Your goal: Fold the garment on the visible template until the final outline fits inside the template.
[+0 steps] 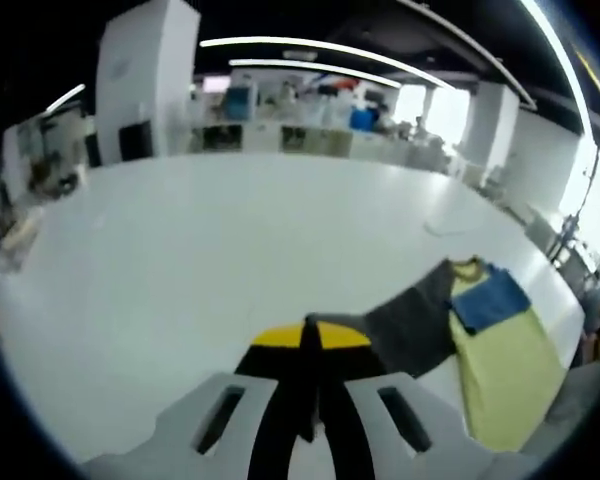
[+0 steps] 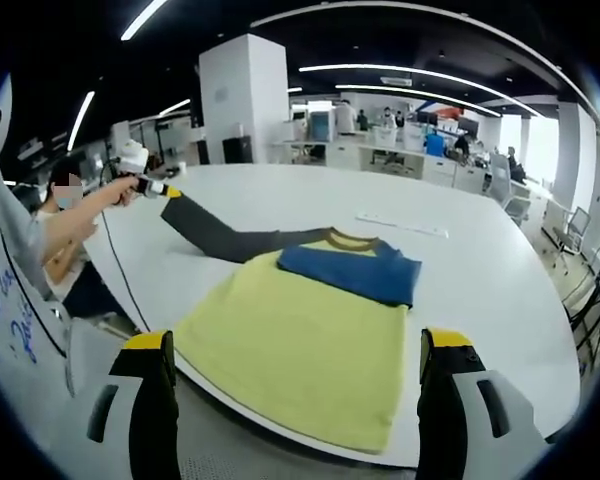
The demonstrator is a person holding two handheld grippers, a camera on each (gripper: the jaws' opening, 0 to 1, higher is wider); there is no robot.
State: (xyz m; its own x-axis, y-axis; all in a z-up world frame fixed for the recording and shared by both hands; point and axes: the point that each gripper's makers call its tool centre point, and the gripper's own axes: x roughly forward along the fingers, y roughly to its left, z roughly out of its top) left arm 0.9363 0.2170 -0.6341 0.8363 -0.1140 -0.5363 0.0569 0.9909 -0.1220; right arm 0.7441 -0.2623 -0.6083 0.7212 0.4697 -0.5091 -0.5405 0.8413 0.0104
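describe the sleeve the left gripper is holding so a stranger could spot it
On the big white table lies a yellow shirt. From its collar end a dark grey sleeve stretches out straight to the left gripper, shut on its cuff. The other sleeve is blue and folded across the chest.

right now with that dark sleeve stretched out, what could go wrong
The left gripper is shut on the dark sleeve and pulls it away from the yellow shirt; a strong pull may drag the shirt. The shirt's hem lies at the table edge and could slide off. The folded blue sleeve may come undone.
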